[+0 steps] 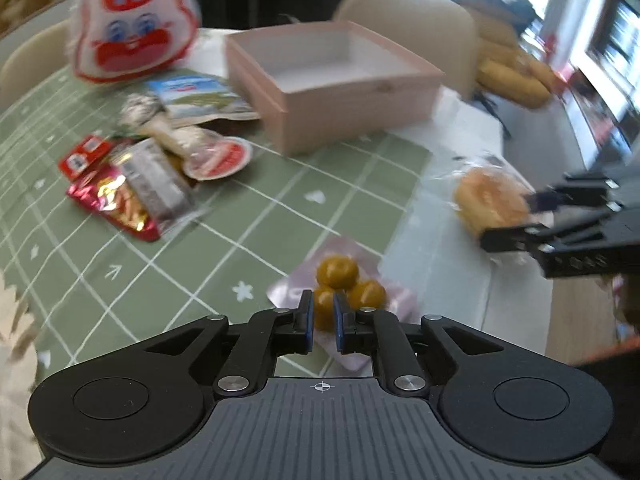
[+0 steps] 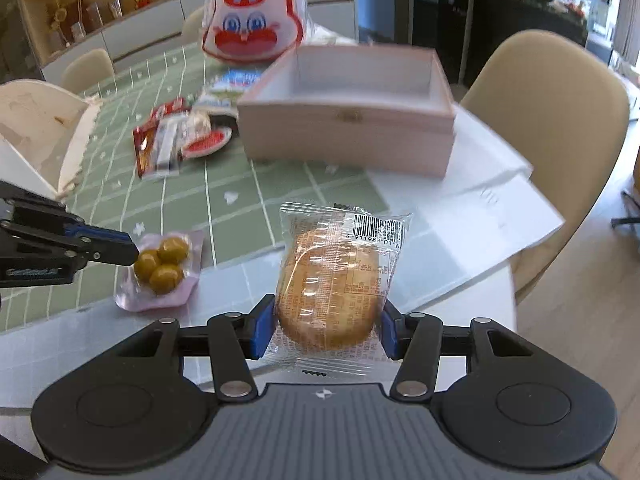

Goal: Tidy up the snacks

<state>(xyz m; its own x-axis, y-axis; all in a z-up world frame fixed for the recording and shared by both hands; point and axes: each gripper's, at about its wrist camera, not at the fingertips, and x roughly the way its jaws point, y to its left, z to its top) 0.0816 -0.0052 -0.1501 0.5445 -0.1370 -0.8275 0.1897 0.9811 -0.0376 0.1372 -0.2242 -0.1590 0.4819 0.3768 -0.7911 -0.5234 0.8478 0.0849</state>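
R gripper [image 2: 326, 328] is clamped on a wrapped round cake [image 2: 332, 280], blue pads pressing both sides of the clear wrapper, barcode end up; it sits at the near edge of the table, over the white sheet [image 2: 480, 216]. L gripper [image 1: 321, 318] has its jaws clenched tight w/ only a thin slit between the pads; it sits right over the pink packet of 3 yellow-brown balls [image 2: 162, 266], but can't tell if it's pinching the wrapper or just closed above it. Pink wooden box [image 2: 348, 120], lid off & inside bare, stands further back, half on the green grid cloth [image 2: 240, 184], half on the sheet. Left of the box lies a pile of snack packs [image 2: 176, 140]. Behind them, a big red & white rabbit-face bag [image 2: 252, 20]. 2 beige chairs, 1 behind the box [image 1: 420, 20], 1 at the table's right [image 2: 552, 120]
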